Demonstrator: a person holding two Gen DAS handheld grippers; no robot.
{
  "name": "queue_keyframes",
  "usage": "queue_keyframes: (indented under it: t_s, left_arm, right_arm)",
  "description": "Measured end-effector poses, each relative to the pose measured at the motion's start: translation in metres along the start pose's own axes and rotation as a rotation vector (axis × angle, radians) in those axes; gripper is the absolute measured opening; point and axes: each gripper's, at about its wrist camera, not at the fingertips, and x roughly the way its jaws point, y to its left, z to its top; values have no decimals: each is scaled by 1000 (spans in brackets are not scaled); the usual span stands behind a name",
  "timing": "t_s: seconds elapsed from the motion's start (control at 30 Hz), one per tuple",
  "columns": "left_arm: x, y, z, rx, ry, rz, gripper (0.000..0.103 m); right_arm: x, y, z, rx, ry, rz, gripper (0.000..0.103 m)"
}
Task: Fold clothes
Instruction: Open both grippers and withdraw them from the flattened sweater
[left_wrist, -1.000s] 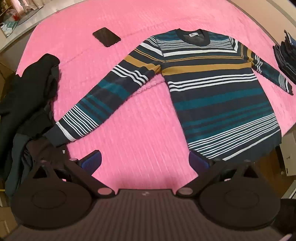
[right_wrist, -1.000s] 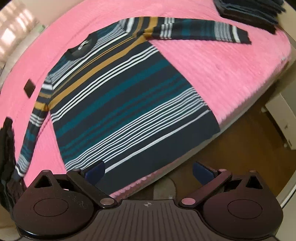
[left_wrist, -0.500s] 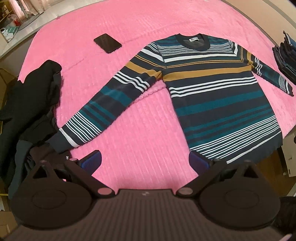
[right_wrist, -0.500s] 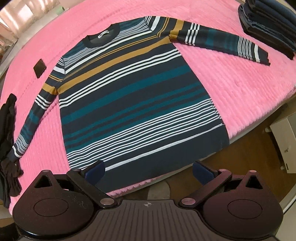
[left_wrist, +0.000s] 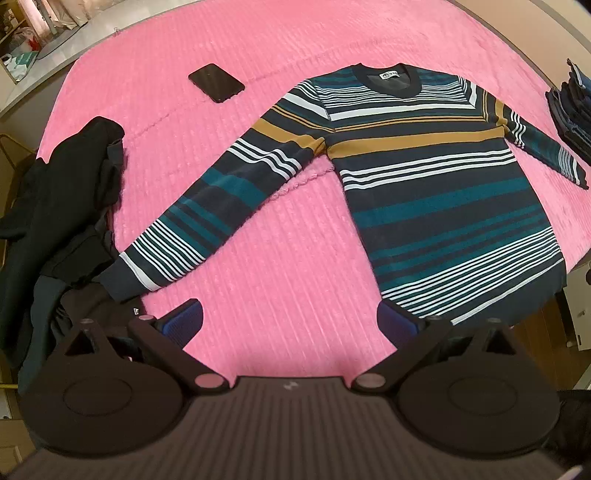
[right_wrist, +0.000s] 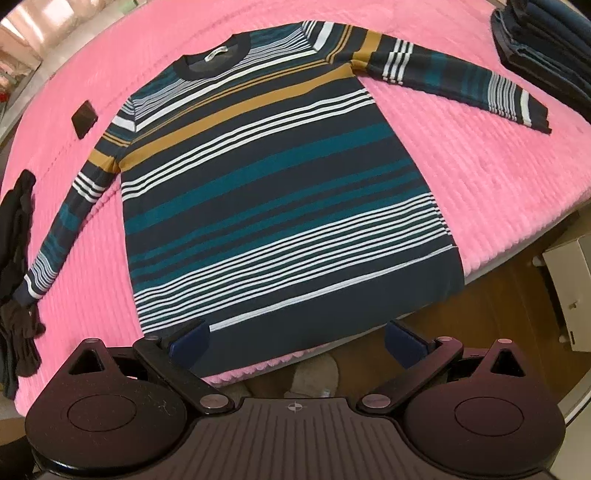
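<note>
Left wrist view: your left gripper (left_wrist: 290, 325) hangs spread wide, empty, over the pink blanket (left_wrist: 288, 280); the striped sweater (left_wrist: 424, 184) lies flat ahead, sleeves out. Right wrist view: your right gripper (right_wrist: 295, 343) is spread wide, empty, at the sweater's (right_wrist: 280, 192) bottom hem.

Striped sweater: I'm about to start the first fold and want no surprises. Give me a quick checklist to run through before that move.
1. Striped sweater lying flat, front up: ok.
2. Both sleeves spread out, not tucked under: ok.
3. Left tool open, holding nothing: ok.
4. Right tool open, holding nothing: ok.
5. Left cuff clear of the dark clothes pile: not ok, they seem to touch.
6. Phone off the sweater: ok.
</note>
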Motion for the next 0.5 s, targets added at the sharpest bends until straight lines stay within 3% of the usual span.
queue_keyframes:
  t_s: [0.3,0.37,0.5]
  left_arm:
    - [-1,3,-6,-39,13,24,99]
    - [-2,3,-7,-51,15,32,99]
    - [-6,4,-9,-76,5,55,99]
  right_arm:
    - [5,11,12,-57,-20,30,103]
    - [-2,16,16,-86,-116,102,103]
    - [-18,44,26,-287,-263,166,103]
